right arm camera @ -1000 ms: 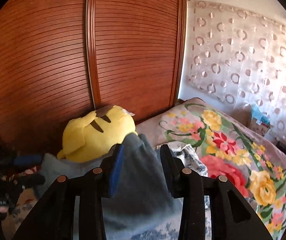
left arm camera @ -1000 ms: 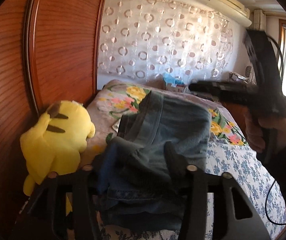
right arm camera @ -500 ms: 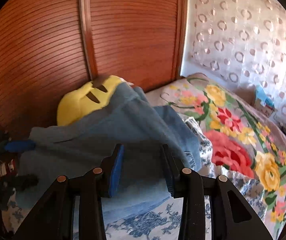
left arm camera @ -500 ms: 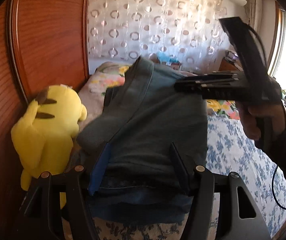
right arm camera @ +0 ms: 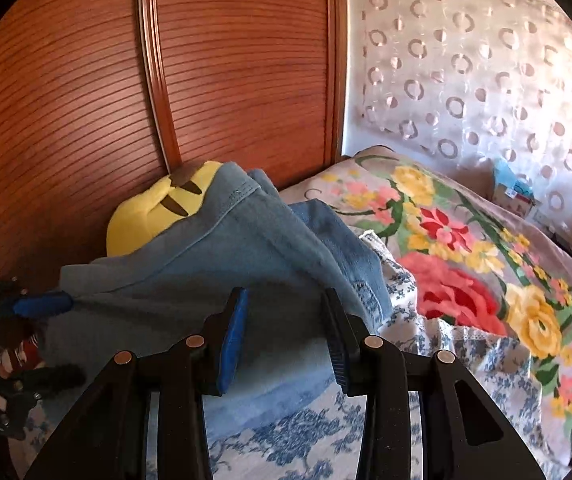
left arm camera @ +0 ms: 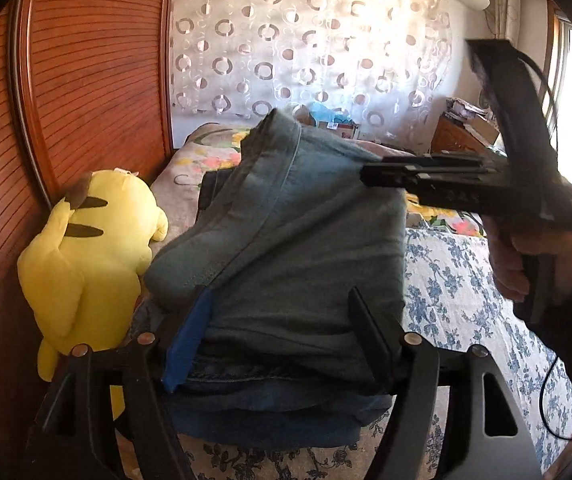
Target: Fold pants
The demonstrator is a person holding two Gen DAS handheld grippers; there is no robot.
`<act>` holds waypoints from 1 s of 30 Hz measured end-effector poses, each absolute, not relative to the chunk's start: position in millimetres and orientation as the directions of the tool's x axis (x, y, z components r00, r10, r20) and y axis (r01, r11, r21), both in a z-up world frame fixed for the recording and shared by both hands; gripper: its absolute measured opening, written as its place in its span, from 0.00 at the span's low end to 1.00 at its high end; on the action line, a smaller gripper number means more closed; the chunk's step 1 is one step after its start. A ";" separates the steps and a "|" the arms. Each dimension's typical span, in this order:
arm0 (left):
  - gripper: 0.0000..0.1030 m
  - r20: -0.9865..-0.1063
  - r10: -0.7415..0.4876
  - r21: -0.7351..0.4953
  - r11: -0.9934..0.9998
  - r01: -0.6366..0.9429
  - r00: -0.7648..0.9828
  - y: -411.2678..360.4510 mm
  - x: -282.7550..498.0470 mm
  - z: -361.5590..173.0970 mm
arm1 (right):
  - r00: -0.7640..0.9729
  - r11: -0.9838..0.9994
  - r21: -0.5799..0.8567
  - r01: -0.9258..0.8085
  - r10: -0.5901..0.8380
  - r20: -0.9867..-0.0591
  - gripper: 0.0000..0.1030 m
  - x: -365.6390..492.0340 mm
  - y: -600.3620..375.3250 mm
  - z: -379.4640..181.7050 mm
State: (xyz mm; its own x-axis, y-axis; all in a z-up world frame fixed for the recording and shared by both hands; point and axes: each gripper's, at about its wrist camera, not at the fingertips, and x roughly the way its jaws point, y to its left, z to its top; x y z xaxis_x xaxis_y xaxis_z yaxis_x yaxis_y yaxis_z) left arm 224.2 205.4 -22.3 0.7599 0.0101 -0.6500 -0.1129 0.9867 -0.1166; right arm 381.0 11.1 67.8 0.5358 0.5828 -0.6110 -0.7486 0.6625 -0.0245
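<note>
Blue jeans (left arm camera: pixel 294 248) lie partly folded on the bed, a grey-blue layer pulled over the darker layers below. My left gripper (left arm camera: pixel 277 320) holds the near edge of that layer between its fingers. My right gripper (right arm camera: pixel 281 316) holds the other side of the jeans (right arm camera: pixel 213 264); in the left wrist view it (left arm camera: pixel 370 174) sits at the right edge of the cloth. The raised layer hides the far part of the jeans.
A yellow plush toy (left arm camera: pixel 85 248) sits at the left against the wooden wardrobe doors (right arm camera: pixel 205 80). The bed has a blue floral sheet (left arm camera: pixel 466 300) and a flowered blanket (right arm camera: pixel 466 248). A patterned curtain (left arm camera: pixel 306 40) hangs behind. A wooden nightstand (left arm camera: pixel 462 136) stands far right.
Both grippers have lifted the far jeans layer and drawn it toward the near end, so it now covers the lower layers. The right gripper moved lower and closer.
</note>
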 end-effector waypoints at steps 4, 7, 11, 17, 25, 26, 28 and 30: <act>0.77 -0.631 0.013 -0.116 0.987 -0.111 0.775 204.6 222.7 -12.5 | 0.548 0.673 -0.025 -0.739 0.580 -0.603 0.38 364.5 3.3 68.1; 0.80 -0.613 0.023 -0.111 0.987 -0.115 0.790 204.5 220.3 -3.8 | 0.547 0.674 -0.016 -0.738 0.584 -0.600 0.38 355.4 -3.4 69.1; 0.82 -0.602 0.040 -0.098 0.987 -0.124 0.798 204.3 217.4 5.6 | 0.558 0.680 -0.020 -0.733 0.585 -0.589 0.42 344.5 -8.8 72.1; 0.82 -0.564 0.071 -0.063 0.990 -0.129 0.822 195.8 206.2 18.9 | 0.581 0.699 -0.011 -0.715 0.585 -0.566 0.61 329.1 -19.1 74.0; 0.82 -0.547 0.070 -0.049 0.992 -0.115 0.834 179.9 193.1 25.0 | 0.617 0.756 0.007 -0.654 0.540 -0.573 0.72 297.8 -43.3 64.2; 0.82 -0.547 0.069 -0.050 0.992 -0.115 0.834 177.1 191.7 25.1 | 0.615 0.758 0.014 -0.652 0.539 -0.575 0.73 292.2 -45.7 63.6; 0.82 -0.550 0.072 -0.045 0.992 -0.116 0.832 171.6 188.7 25.4 | 0.623 0.769 0.016 -0.639 0.529 -0.576 0.74 282.1 -52.6 61.4; 0.82 -0.559 0.073 -0.038 0.993 -0.113 0.826 165.2 186.1 24.7 | 0.629 0.778 0.021 -0.628 0.523 -0.575 0.74 272.0 -58.1 61.9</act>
State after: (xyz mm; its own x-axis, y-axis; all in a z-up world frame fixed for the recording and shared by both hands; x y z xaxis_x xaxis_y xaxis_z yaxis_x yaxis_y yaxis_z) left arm 186.1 165.2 24.7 0.8260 0.0727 -0.5589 -0.1130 0.9929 -0.0378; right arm 272.0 -58.1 61.9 0.6292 0.5234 -0.5746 -0.6278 0.7781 0.0213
